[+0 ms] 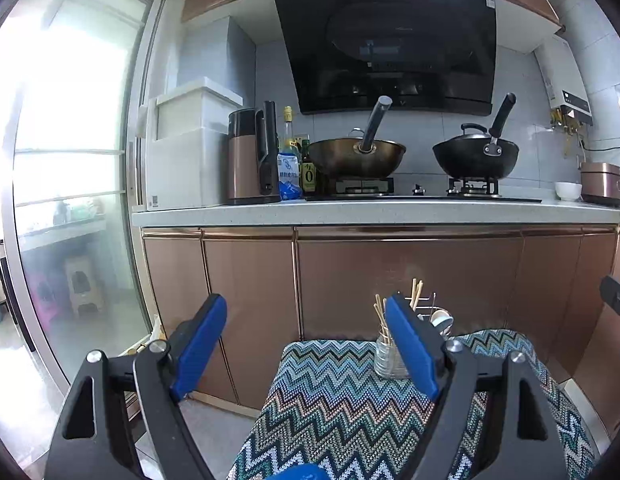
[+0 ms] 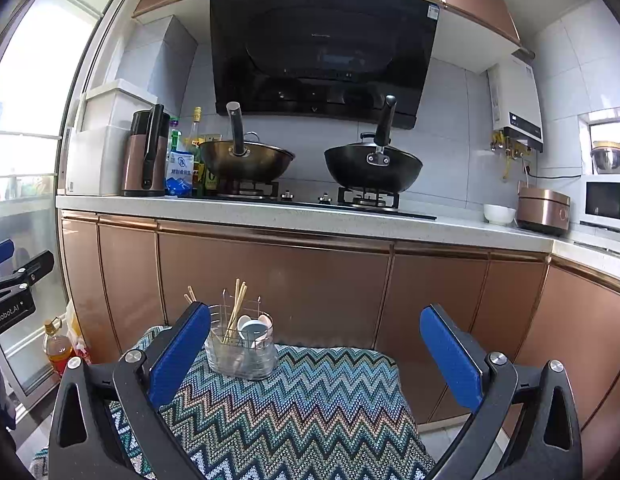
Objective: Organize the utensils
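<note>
Both grippers, left (image 1: 306, 344) and right (image 2: 315, 350), fingers spread, empty. Chopsticks (image 2: 236, 308) light, stiff, slippery; pinch mid-shaft. Glass holder (image 2: 242, 354) fragile.

Zigzag-patterned cloth surface (image 2: 310, 400) carrying the utensil holders
At its far edge a clear glass jar (image 2: 220, 354) of chopsticks stands touching a wire caddy (image 2: 256, 354) with spoons; the rest of the cloth lies bare

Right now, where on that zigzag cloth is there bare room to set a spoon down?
The zigzag cloth is bare in front of the utensil holder and out to its right edge, between both open grippers. The far left corner is crowded: the holder with chopsticks and spoons.
</note>
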